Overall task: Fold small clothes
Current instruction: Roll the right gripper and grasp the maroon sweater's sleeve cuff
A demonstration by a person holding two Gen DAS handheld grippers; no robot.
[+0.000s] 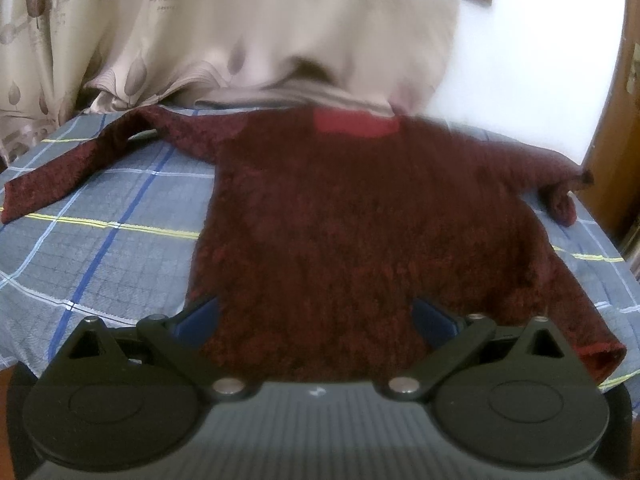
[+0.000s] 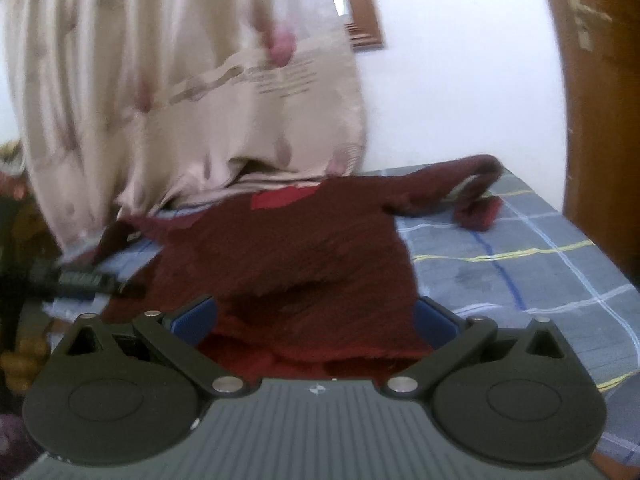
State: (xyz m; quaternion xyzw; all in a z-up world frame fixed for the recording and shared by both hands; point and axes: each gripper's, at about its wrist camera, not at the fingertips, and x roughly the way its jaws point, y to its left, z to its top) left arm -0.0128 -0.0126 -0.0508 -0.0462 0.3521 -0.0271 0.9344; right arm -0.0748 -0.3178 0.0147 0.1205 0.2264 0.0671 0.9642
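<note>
A small dark red knitted sweater (image 1: 360,216) lies flat on a blue-grey checked bed cover (image 1: 100,240), neck with a red label (image 1: 356,122) at the far end. Its left sleeve (image 1: 80,164) stretches out to the left; the right sleeve (image 1: 560,184) is bunched at the right. My left gripper (image 1: 316,316) is open, its blue pads over the sweater's near hem. In the right wrist view the sweater (image 2: 288,256) lies ahead, and my right gripper (image 2: 316,320) is open over its raised near hem. The left gripper (image 2: 80,278) shows at the sweater's left edge.
A beige patterned curtain (image 1: 240,40) hangs behind the bed, touching the far edge. A white wall (image 2: 460,100) and a brown wooden door (image 2: 600,120) stand to the right. The bed cover (image 2: 520,264) is bare right of the sweater.
</note>
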